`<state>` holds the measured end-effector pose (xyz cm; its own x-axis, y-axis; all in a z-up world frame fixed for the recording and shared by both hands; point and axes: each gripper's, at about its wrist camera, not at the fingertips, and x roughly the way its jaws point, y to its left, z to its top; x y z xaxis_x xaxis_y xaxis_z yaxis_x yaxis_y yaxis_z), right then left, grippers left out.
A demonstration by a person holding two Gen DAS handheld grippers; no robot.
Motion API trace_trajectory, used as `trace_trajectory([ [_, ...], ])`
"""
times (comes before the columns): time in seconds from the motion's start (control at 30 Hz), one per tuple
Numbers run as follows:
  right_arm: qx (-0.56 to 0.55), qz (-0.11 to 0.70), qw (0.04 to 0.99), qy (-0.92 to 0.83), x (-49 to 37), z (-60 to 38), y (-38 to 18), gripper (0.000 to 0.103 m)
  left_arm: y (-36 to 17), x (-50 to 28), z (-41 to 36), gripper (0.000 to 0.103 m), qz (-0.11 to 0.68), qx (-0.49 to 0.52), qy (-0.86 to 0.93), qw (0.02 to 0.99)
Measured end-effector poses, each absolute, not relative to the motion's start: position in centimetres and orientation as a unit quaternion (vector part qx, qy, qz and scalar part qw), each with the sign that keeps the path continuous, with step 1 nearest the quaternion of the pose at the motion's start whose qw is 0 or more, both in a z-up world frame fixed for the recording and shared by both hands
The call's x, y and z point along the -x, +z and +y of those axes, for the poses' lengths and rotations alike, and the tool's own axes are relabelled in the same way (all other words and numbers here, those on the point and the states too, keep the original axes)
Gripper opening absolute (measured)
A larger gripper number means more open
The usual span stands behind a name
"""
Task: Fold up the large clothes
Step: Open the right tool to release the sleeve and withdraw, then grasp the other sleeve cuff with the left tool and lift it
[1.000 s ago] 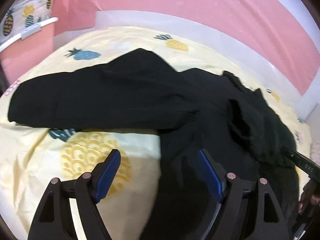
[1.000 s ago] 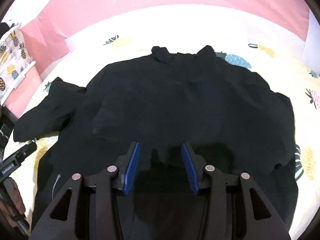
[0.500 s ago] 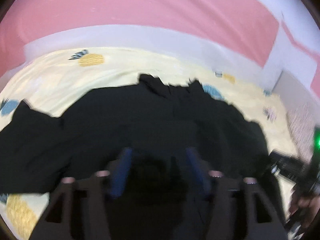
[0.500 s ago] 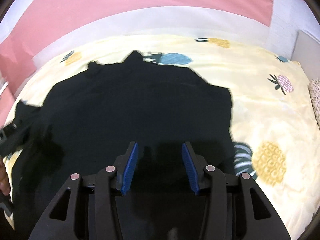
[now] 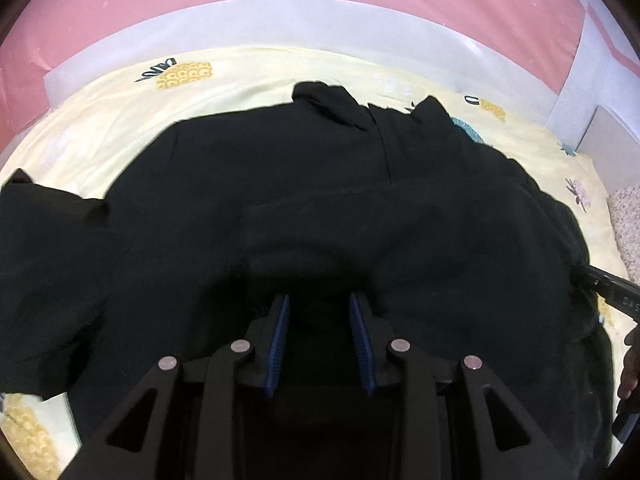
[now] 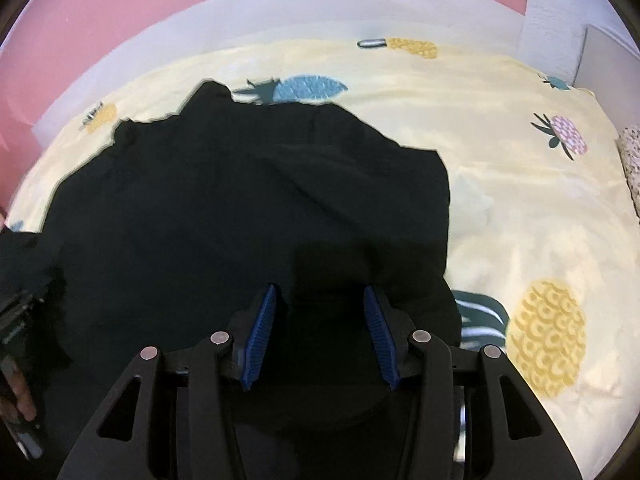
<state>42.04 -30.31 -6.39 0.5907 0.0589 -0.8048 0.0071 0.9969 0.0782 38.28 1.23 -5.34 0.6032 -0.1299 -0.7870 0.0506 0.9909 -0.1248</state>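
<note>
A large black garment (image 5: 320,184) lies spread on the pineapple-print sheet, its collar (image 5: 332,104) at the far side and one sleeve (image 5: 44,248) trailing left. My left gripper (image 5: 318,300) is low over its near part, jaws closing, with a bunched ridge of black cloth between the blue pads. In the right wrist view the same garment (image 6: 220,200) ends at a straight right edge. My right gripper (image 6: 320,292) grips a raised fold of cloth near that edge. The right gripper's black tip (image 5: 616,296) and a hand (image 5: 630,364) show at the left wrist view's right border.
The yellow sheet (image 6: 520,200) spreads bare to the right of the garment. A white band (image 5: 280,16) and a pink wall run behind the bed. A speckled cloth (image 5: 628,224) sits at the right edge.
Both grippers have swung right across the garment. The left jaws, wide over bare sheet a second ago, have narrowed onto black cloth. The right jaws kept their width.
</note>
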Motion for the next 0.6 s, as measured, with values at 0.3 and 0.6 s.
trace_trajectory([
  [0.3, -0.056, 0.412, 0.907, 0.071, -34.0, -26.3, -1.9, 0.057, -0.8, -30.5, 7.4, 0.067, 0.398, 0.078, -0.026, 0.914],
  [0.6, -0.007, 0.417, 0.899, 0.13, -30.4, -19.9, -2.2, 0.057, -3.2, -25.2, 18.3, 0.07, 0.4, 0.17, 0.075, 0.897],
])
